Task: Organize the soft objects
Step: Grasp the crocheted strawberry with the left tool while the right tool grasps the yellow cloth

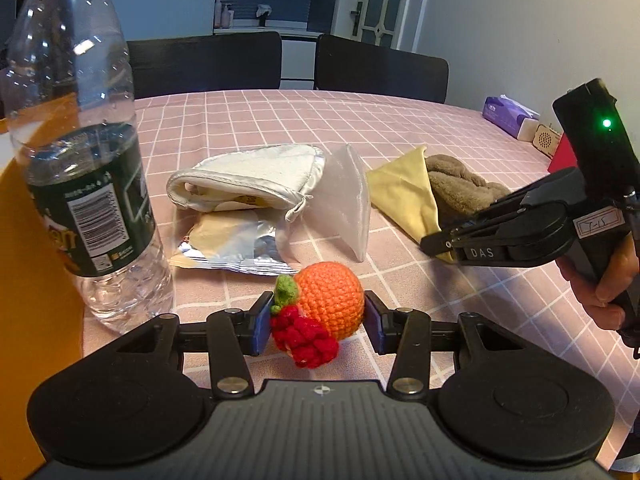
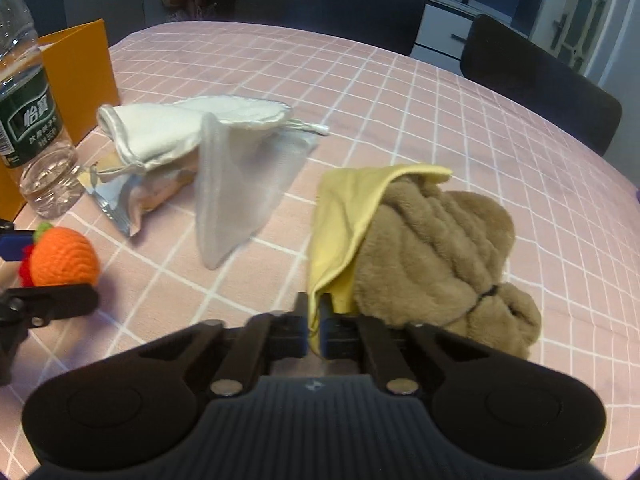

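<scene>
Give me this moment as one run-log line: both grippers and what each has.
left gripper: shut on crochet fruit | right gripper: shut on yellow cloth | brown plush: on table, part under cloth

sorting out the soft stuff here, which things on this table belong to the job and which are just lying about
Part of the job: crochet orange, yellow cloth, brown plush, white mitt, mesh pouch.

Lying about: water bottle, snack packet, tissue pack, orange box.

Before you: a clear plastic water bottle (image 1: pixel 80 168) standing beside an orange box (image 2: pixel 82 80); a foil snack packet (image 1: pixel 228 246); a purple tissue pack (image 1: pixel 506 116) at the pink checked table's (image 1: pixel 320 120) far edge; two dark chairs (image 1: pixel 380 66) behind.
</scene>
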### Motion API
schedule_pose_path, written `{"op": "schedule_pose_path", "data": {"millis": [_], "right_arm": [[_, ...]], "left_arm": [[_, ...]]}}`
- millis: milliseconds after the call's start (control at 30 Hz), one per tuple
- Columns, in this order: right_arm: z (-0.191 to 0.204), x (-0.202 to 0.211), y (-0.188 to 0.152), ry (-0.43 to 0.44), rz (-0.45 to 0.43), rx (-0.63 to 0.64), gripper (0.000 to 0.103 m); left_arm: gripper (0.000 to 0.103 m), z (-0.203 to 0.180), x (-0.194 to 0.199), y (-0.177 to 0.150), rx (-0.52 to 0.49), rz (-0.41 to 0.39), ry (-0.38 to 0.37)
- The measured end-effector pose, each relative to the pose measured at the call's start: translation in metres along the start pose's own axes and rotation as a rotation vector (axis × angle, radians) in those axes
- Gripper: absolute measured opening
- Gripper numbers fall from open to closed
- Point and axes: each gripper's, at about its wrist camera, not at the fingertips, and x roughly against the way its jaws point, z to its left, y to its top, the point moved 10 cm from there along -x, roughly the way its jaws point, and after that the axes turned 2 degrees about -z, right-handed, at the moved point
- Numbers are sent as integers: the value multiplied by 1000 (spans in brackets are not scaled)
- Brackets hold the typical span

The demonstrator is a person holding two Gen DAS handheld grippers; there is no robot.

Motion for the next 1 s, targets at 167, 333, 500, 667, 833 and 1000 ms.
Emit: {"op": "schedule_pose_path", "data": {"millis": [167, 333, 500, 667, 833, 1000], "right_arm": [[10, 29, -2, 25, -28, -3, 0], [25, 77, 1, 63, -95, -11, 0], [43, 121, 1, 95, -142, -14, 0], [69, 164, -9, 148, -185, 0, 0], [86, 166, -25, 132, -168, -10, 0], [83, 135, -55, 52, -154, -84, 0]], "left_arm": [[53, -3, 19, 1, 0, -25, -9], [53, -6, 46, 5, 0, -64, -24], [53, -12, 75, 11, -25, -104, -28], [53, -16, 102, 9, -41, -128, -34], [53, -21, 104, -2, -31, -115, -55], [53, -16, 95, -18, 12, -79, -59]]}}
